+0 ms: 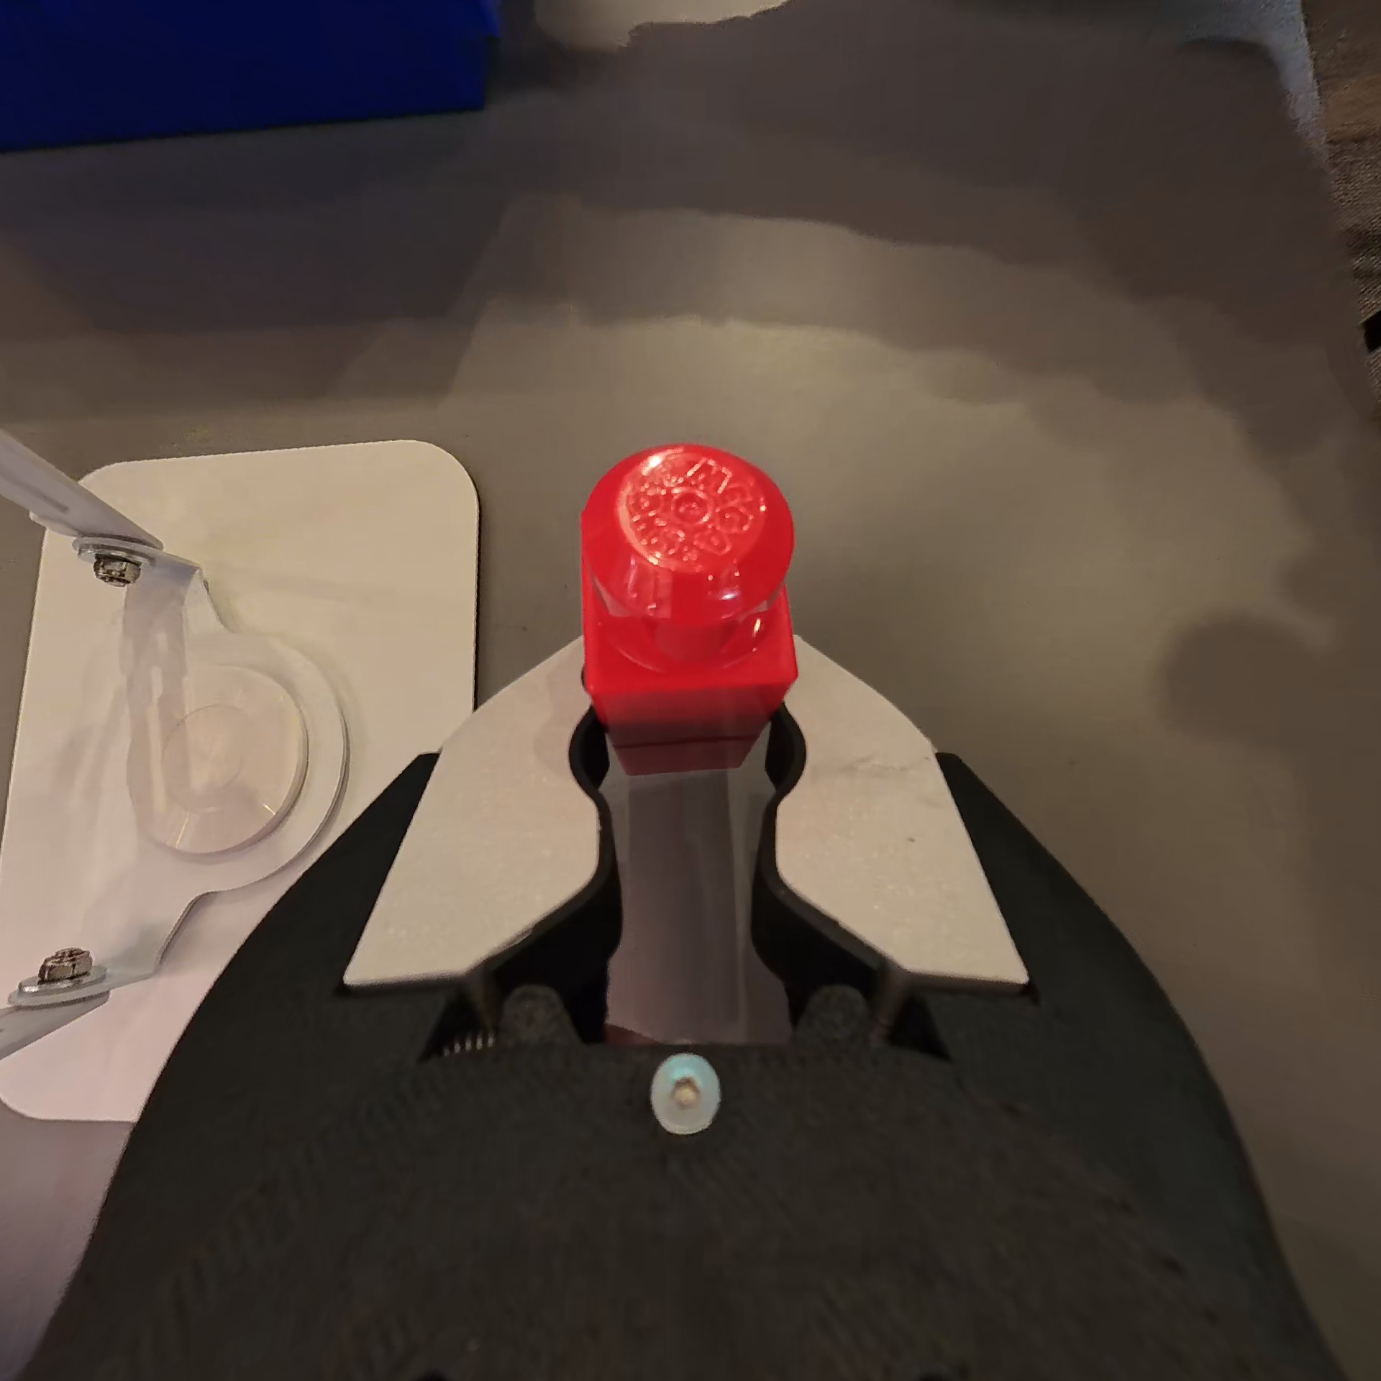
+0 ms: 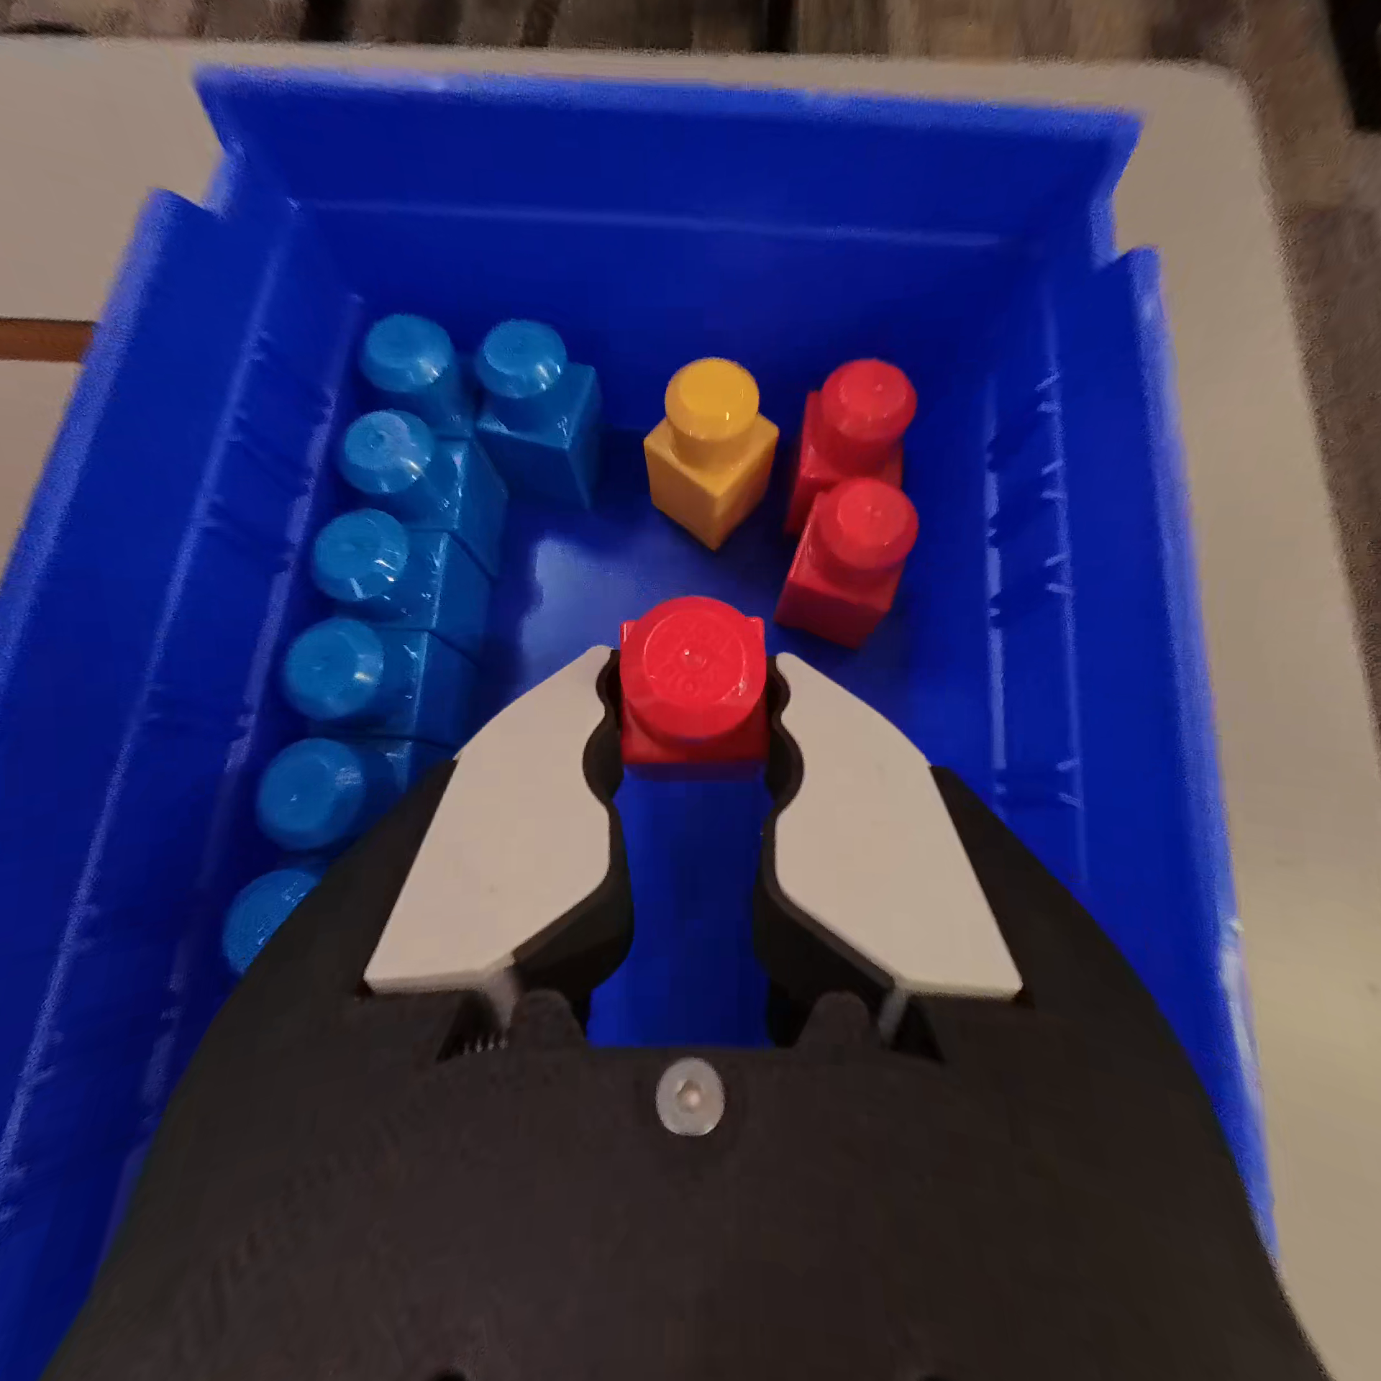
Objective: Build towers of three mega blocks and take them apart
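In the left wrist view my left gripper [image 1: 687, 728] is shut on a red stack [image 1: 687, 598]. The stack stands upright with its round stud on top, and a seam low on its side shows a second red block under the top one. It is above the grey table [image 1: 971, 448]. In the right wrist view my right gripper [image 2: 693, 699] is shut on a single red block [image 2: 691, 672], stud up, over the floor of the blue bin [image 2: 672, 187]. Neither gripper shows in the other's view.
In the bin, several blue blocks [image 2: 374, 568] line the left wall, a yellow block [image 2: 710, 456] stands at the middle back, and two red blocks [image 2: 852, 523] stand at the right. A white card with a clear suction-cup bracket [image 1: 224, 747] lies left of the left gripper. My hands' fingertips stand some 40 cm from each other.
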A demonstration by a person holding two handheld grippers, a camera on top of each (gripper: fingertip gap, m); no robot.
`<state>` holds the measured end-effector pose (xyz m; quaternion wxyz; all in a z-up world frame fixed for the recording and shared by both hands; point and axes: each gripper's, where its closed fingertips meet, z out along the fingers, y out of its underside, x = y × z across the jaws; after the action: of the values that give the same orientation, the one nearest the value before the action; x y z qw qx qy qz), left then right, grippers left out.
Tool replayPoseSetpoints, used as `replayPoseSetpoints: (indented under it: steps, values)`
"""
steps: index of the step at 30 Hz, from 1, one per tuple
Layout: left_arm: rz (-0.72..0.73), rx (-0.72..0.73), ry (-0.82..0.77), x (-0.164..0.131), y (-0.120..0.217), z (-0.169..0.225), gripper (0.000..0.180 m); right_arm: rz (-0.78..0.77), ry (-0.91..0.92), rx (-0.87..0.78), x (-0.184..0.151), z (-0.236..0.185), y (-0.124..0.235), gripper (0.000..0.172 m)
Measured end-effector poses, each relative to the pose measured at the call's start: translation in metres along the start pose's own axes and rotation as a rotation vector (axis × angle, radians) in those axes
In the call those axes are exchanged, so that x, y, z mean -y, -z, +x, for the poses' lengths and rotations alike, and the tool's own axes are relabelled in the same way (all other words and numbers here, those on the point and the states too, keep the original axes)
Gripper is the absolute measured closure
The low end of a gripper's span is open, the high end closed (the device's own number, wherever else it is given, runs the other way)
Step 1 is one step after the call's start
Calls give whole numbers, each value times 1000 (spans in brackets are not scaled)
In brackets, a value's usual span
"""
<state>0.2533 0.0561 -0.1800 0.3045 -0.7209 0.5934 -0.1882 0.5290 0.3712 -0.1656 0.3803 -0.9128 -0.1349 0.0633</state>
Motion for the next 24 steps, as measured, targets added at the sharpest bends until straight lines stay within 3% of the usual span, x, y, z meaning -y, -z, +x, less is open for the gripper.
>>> replayPoseSetpoints:
  steps: [8, 14, 19, 24]
  values:
    - [3, -7, -7, 2, -1, 3, 141, -150, -17, -86, -22, 20, -33, 135]
    - [5, -10, -6, 2, -1, 3, 141, -164, 1, -196, -21, 37, -35, 135]
    - [6, -12, -6, 2, -1, 3, 141, -158, -50, -196, -22, 42, -37, 135]
    - [11, -15, -1, 3, 0, 3, 141, -169, -49, -196, -25, 39, -36, 124]
